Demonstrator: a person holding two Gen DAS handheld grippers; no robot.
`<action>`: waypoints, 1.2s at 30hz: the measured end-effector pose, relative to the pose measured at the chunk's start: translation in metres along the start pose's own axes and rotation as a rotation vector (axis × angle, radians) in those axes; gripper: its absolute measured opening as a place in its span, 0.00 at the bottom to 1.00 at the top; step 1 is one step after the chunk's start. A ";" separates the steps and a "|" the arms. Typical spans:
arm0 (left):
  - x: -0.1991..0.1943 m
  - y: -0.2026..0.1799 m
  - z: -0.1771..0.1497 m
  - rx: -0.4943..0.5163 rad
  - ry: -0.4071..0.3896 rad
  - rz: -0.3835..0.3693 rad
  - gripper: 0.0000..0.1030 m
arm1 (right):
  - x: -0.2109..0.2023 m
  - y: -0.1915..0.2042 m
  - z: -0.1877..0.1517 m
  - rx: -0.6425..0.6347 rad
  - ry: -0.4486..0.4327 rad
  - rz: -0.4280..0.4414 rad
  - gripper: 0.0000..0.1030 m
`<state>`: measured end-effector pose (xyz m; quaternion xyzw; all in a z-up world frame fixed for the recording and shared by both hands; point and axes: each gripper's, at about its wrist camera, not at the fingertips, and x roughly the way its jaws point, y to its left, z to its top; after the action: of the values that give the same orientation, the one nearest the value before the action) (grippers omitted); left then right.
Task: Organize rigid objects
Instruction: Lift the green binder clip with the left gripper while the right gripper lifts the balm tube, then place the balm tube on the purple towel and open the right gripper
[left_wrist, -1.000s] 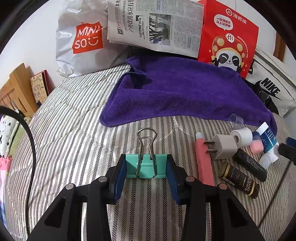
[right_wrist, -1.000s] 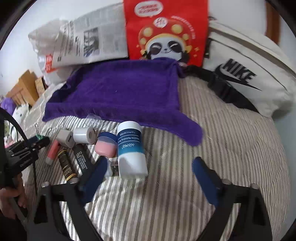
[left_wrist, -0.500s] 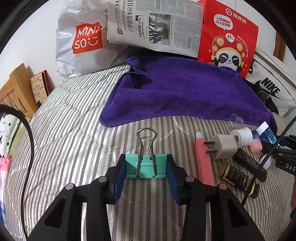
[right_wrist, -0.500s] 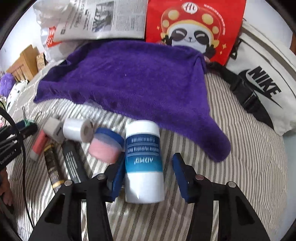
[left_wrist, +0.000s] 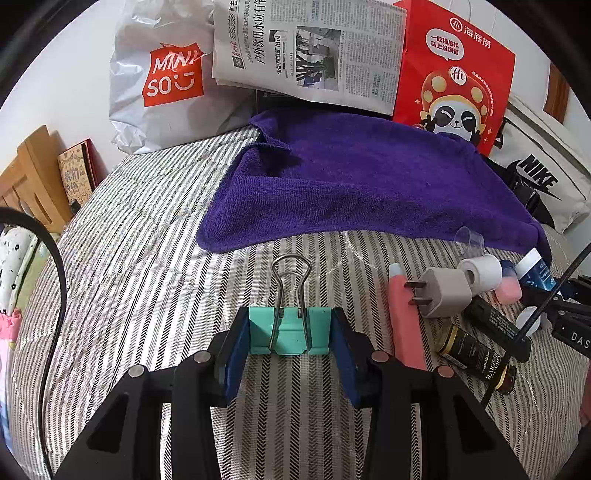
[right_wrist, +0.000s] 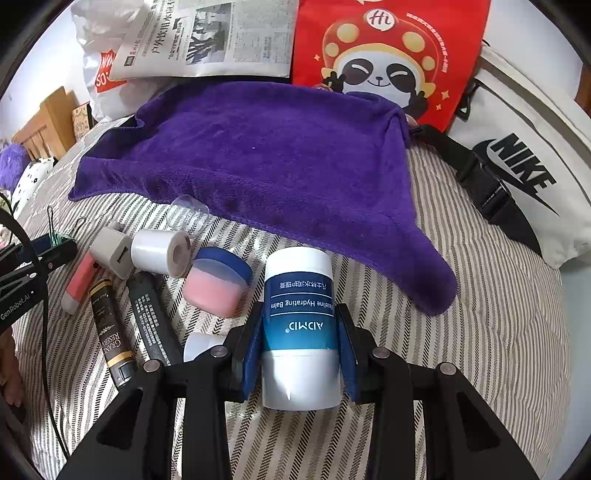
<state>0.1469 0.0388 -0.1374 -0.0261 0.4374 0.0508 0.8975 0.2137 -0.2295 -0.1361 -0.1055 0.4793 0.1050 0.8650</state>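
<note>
Both grabs look done: left gripper (left_wrist: 290, 336) clamped on the teal binder clip (left_wrist: 289, 330), right gripper (right_wrist: 301, 349) snug around the balm tube (right_wrist: 300, 328) on the near bedspread, so next is probably carrying them onto the far purple towel (right_wrist: 266, 155).

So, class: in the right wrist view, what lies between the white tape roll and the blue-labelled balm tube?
The pink jar with a blue lid lies on its side between the white tape roll and the balm tube, seen in the right wrist view.

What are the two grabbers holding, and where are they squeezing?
The left gripper pinches the clip by the two ends of its teal body. The right gripper squeezes the balm tube around its sides, near the middle.
</note>
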 end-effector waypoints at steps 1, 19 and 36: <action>0.000 -0.001 0.000 0.001 0.000 0.001 0.38 | -0.001 -0.001 0.000 0.004 -0.004 0.000 0.35; -0.020 0.017 0.004 -0.034 0.024 -0.060 0.38 | -0.047 -0.024 0.000 0.078 -0.098 0.082 0.35; -0.055 0.034 0.046 -0.039 -0.011 -0.073 0.38 | -0.063 -0.038 0.013 0.170 -0.097 0.116 0.35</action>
<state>0.1454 0.0728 -0.0659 -0.0591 0.4302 0.0267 0.9004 0.2020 -0.2671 -0.0724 0.0013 0.4495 0.1188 0.8853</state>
